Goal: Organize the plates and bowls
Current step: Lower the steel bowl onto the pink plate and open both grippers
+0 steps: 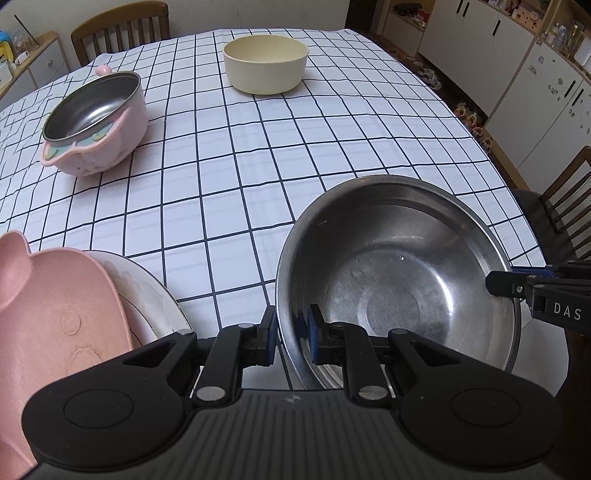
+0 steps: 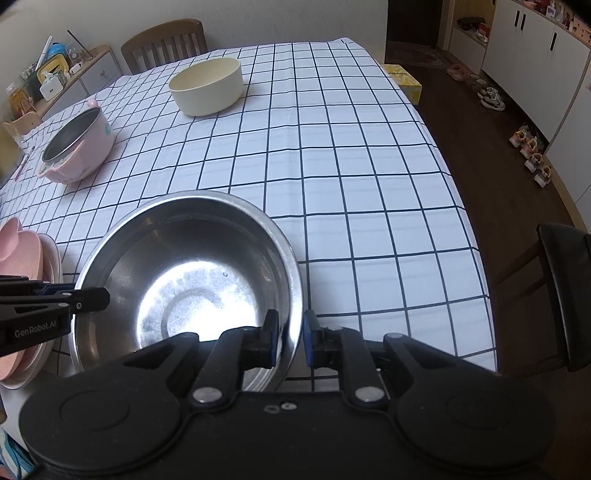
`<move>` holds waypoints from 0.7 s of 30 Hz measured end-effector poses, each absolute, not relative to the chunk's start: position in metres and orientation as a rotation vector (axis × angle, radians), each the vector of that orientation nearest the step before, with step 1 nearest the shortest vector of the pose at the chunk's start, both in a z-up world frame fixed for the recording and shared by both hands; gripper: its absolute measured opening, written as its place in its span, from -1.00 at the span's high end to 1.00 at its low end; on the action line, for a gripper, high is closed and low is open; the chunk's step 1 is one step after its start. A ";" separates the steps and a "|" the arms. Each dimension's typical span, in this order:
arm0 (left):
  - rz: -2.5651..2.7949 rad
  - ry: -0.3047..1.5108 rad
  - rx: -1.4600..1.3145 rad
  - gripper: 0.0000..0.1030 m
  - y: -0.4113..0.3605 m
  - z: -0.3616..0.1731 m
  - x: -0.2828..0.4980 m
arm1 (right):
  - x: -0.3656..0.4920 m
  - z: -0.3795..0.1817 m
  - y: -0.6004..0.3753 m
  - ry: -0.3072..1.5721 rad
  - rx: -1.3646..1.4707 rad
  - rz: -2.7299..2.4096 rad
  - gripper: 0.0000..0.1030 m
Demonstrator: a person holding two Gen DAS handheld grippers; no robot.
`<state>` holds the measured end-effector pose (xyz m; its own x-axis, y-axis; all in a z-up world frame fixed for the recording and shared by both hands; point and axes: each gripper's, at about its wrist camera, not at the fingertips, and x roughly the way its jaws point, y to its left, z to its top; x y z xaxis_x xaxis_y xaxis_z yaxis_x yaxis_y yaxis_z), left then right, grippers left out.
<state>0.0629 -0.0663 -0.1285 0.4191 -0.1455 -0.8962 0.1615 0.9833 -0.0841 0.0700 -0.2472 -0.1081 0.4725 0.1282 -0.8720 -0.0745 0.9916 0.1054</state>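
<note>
Steel bowl [image 1: 399, 280] near the table's [image 1: 258, 177] front edge, left gripper [image 1: 291, 332] nearly closed, pinching its left rim, right gripper [image 2: 290, 338] nearly closed, straddling its right rim, pink plate [image 1: 55, 317] beside it

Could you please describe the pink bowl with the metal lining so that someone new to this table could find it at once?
Start from the checked tablecloth and look to its far left side, near the wooden chair. There stands the pink plastic bowl with a steel lining, left of the plain cream round bowl. Only it pairs a pink shell with flat ear-shaped handles and a metal inside.
</note>
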 end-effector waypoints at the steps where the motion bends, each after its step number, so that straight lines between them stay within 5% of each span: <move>1: -0.192 1.124 0.011 0.69 -0.066 -0.128 0.063 | 0.070 -0.108 -0.247 1.074 0.053 0.127 0.64; 21: -0.182 1.006 -0.012 0.68 -0.036 -0.078 0.053 | 0.062 -0.058 -0.223 0.985 -0.009 0.164 0.18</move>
